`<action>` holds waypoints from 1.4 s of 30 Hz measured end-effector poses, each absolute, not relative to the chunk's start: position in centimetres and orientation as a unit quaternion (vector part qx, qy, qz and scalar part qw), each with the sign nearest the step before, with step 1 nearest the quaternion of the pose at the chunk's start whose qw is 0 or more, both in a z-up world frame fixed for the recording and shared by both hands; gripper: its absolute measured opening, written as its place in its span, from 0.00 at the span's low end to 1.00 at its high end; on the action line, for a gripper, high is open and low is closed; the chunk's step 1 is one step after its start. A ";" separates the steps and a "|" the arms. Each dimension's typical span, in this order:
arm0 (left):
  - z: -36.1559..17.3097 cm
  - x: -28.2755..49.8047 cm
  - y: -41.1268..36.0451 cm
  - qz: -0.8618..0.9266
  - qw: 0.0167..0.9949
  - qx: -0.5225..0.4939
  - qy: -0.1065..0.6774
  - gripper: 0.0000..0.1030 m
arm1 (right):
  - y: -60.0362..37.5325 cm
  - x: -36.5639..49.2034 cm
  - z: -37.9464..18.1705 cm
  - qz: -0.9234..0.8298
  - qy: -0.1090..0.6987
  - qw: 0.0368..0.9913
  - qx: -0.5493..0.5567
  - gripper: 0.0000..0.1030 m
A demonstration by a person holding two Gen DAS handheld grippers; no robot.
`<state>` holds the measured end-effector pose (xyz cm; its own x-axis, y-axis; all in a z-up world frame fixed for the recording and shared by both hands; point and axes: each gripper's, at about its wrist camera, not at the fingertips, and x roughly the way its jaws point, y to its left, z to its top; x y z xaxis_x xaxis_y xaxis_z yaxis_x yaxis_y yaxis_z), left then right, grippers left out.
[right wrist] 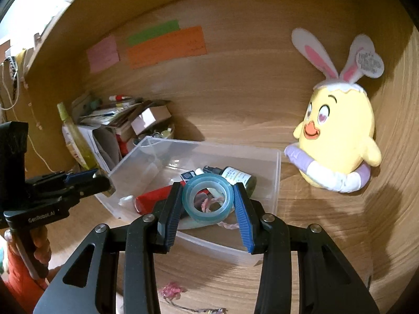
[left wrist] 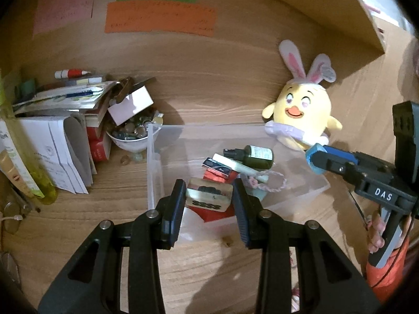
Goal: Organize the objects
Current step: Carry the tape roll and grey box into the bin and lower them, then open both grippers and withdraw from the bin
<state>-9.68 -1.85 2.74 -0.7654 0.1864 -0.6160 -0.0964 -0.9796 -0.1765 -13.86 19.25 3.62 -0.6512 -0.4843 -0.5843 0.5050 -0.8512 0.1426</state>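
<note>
My left gripper (left wrist: pixel 208 195) is shut on a small rectangular block (left wrist: pixel 208 195) with a dark picture on its face, held above the near edge of a clear plastic box (left wrist: pixel 154 162). In the box lie a dark green bottle (left wrist: pixel 258 156), small flat packets (left wrist: pixel 217 168) and a pink braided cord (left wrist: pixel 272 183). My right gripper (right wrist: pixel 208 200) is shut on a light blue roll of tape (right wrist: pixel 208 200), also over the clear plastic box (right wrist: pixel 275 183). From the left wrist view the right gripper (left wrist: pixel 314 157) shows at the right with the blue roll at its tip.
A yellow chick plush with bunny ears (left wrist: pixel 301 112) leans against the back wall, right of the box. Left of the box stand a bowl of beads (left wrist: pixel 131 133), stacked papers and books (left wrist: pixel 65 136) and a yellow-green bottle (left wrist: pixel 31 157). Sticky notes (left wrist: pixel 159 18) hang on the wall. A pink trinket (right wrist: pixel 172 290) lies on the desk.
</note>
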 end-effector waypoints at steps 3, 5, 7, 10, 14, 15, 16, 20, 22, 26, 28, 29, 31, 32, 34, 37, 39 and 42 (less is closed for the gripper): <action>2.2 -10.5 -1.9 0.934 0.072 -0.343 -0.065 0.35 | 19.1 -14.7 2.8 -0.906 0.016 0.265 0.329 0.35; 1.7 -11.2 -1.8 0.932 0.070 -0.350 -0.064 0.35 | 19.0 -15.3 2.1 -0.905 0.014 0.259 0.338 0.35; 1.2 -11.7 -1.9 0.930 0.069 -0.357 -0.065 0.35 | 18.9 -15.9 1.5 -0.903 0.014 0.253 0.346 0.35; 0.5 -12.4 -2.2 0.925 0.066 -0.367 -0.070 0.35 | 18.7 -17.0 0.3 -0.897 0.012 0.249 0.364 0.35; -0.1 -12.8 -2.4 0.924 0.069 -0.370 -0.072 0.35 | 18.2 -17.8 -0.8 -0.892 0.012 0.246 0.380 0.35; -0.1 -12.8 -2.4 0.924 0.070 -0.370 -0.071 0.35 | 18.1 -17.8 -1.0 -0.892 0.012 0.247 0.380 0.35; -0.2 -12.9 -2.4 0.923 0.073 -0.370 -0.071 0.35 | 18.0 -17.8 -1.0 -0.891 0.014 0.248 0.379 0.35; -0.2 -13.2 -2.1 0.924 0.076 -0.370 -0.064 0.35 | 17.5 -17.9 -1.2 -0.891 0.024 0.248 0.379 0.35; -0.3 -13.2 -1.9 0.924 0.073 -0.370 -0.058 0.35 | 17.2 -18.1 -1.3 -0.891 0.028 0.247 0.380 0.35; -0.4 -13.3 -1.6 0.925 0.072 -0.370 -0.046 0.36 | 16.7 -18.2 -1.6 -0.892 0.042 0.241 0.380 0.35; -0.5 -13.3 -1.5 0.925 0.073 -0.371 -0.045 0.37 | 16.7 -18.2 -1.5 -0.893 0.044 0.241 0.378 0.35; -0.5 -13.3 -1.5 0.925 0.073 -0.371 -0.045 0.37 | 16.7 -18.2 -1.5 -0.893 0.045 0.242 0.377 0.35; -0.3 -13.1 -1.6 0.925 0.073 -0.370 -0.047 0.41 | 16.6 -18.2 -1.6 -0.893 0.048 0.241 0.376 0.35; -0.2 -13.1 -1.6 0.925 0.074 -0.369 -0.048 0.42 | 16.6 -18.1 -1.5 -0.894 0.050 0.240 0.376 0.35; 0.1 -12.7 -1.6 0.927 0.075 -0.364 -0.046 0.47 | 16.5 -18.0 -1.5 -0.895 0.056 0.237 0.374 0.37; 0.8 -11.9 -1.4 0.932 0.075 -0.353 -0.041 0.53 | 16.6 -17.7 -1.3 -0.898 0.057 0.233 0.370 0.46; 1.2 -11.3 -1.3 0.934 0.076 -0.348 -0.038 0.57 | 16.8 -17.4 -0.9 -0.900 0.056 0.232 0.364 0.51; 1.7 -10.2 -1.2 0.936 0.075 -0.341 -0.031 0.61 | 17.0 -17.1 -0.4 -0.902 0.053 0.233 0.360 0.52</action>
<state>-10.16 -1.23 1.72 -0.7556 0.1625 -0.6345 -0.1198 -0.9867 -0.1101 -17.06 16.99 -0.44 -0.6319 -0.3825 -0.6741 0.4583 -0.8858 0.0729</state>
